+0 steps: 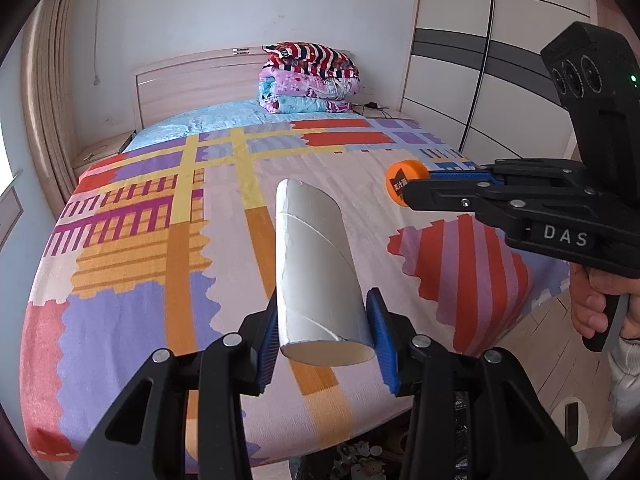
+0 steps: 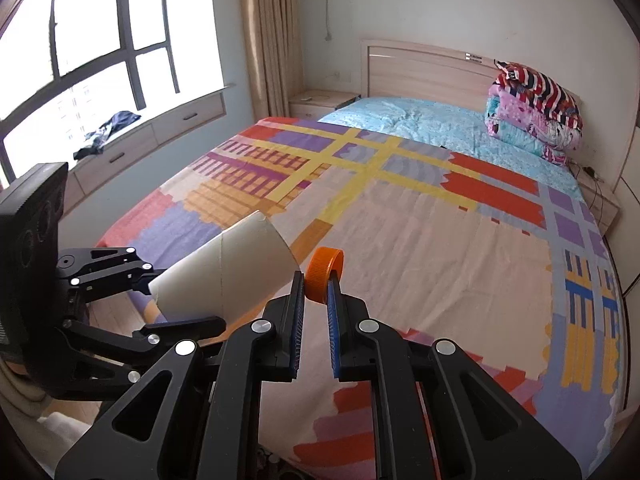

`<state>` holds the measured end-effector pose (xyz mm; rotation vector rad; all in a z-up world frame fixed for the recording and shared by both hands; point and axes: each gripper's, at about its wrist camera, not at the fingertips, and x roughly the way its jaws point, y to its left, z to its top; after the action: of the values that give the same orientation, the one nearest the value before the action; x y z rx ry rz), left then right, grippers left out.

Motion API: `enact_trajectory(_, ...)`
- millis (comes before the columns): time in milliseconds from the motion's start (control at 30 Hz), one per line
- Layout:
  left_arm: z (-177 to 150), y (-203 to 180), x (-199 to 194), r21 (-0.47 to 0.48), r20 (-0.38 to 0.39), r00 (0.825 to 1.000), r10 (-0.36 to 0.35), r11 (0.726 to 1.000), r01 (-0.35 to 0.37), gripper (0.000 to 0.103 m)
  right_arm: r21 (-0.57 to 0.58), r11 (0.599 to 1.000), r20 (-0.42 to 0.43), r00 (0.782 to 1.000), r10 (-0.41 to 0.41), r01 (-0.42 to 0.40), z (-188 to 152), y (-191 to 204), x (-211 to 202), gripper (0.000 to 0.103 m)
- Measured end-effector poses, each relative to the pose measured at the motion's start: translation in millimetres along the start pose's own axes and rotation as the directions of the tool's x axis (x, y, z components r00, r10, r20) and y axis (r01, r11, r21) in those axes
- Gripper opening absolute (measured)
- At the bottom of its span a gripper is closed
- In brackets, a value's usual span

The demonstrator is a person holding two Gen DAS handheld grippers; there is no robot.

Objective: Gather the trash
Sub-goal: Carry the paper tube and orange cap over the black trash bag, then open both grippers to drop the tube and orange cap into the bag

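Note:
My left gripper (image 1: 324, 320) is shut on a white cardboard tube (image 1: 316, 256) and holds it up above the foot of the bed. The tube (image 2: 228, 276) also shows at the left of the right wrist view, held by the left gripper (image 2: 160, 300). My right gripper (image 2: 316, 296) is shut on an orange bottle cap (image 2: 322, 272), gripped on edge between the blue pads. In the left wrist view the right gripper (image 1: 416, 188) comes in from the right with the cap (image 1: 404, 180) at its tip, above the bed.
A bed with a colourful patterned sheet (image 1: 168, 240) fills both views. Folded quilts (image 1: 310, 80) are stacked by the headboard (image 2: 420, 68). A wardrobe (image 1: 480, 60) stands right of the bed. A window bench holds dark clothing (image 2: 106, 132). Wooden floor (image 1: 532, 344) lies past the bed's foot.

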<state>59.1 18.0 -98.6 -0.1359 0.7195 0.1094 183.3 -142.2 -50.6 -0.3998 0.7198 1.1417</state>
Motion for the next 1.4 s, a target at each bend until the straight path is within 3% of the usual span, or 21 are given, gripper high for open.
enact_trajectory(467,-64.6,-20.9,-26.4,0.012,-0.037,0.995,-0.088,0.996,0.088,0.04,0.063,0.997,-0.057,0.997,0.044,-0.04,-88.9,40.2,-26.5,0.012)
enact_trajectory(733,-99.5,-35.5,-19.9,0.027,-0.129,0.984,-0.124,0.991,0.128,0.04,0.12,0.989,-0.133,0.985,0.107,-0.091,-138.0,45.0,-18.3,0.012)
enact_trajectory(867,-122.0,-43.7,-6.2,0.029,-0.213,0.966,-0.148,0.987,0.157,0.039,0.137,0.988,-0.186,0.978,0.096,-0.071,-159.7,46.6,-2.9,0.012)
enact_trajectory(967,-135.9,-49.0,6.7,0.034,-0.275,0.949,-0.152,0.985,0.168,0.03,0.157,0.985,-0.23,0.968,0.102,-0.067,-173.2,46.0,12.5,0.012)
enact_trajectory(1167,-156.2,-47.4,38.2,0.002,-0.381,0.907,-0.179,0.981,0.194,0.03,0.194,0.978,-0.302,0.945,0.128,-0.07,-192.4,45.7,40.5,0.012)
enact_trajectory(1400,-165.1,-51.8,57.2,-0.024,-0.431,0.881,-0.194,0.979,0.203,0.03,0.228,0.97,-0.346,0.924,0.161,-0.083,-203.0,47.8,52.9,0.012)
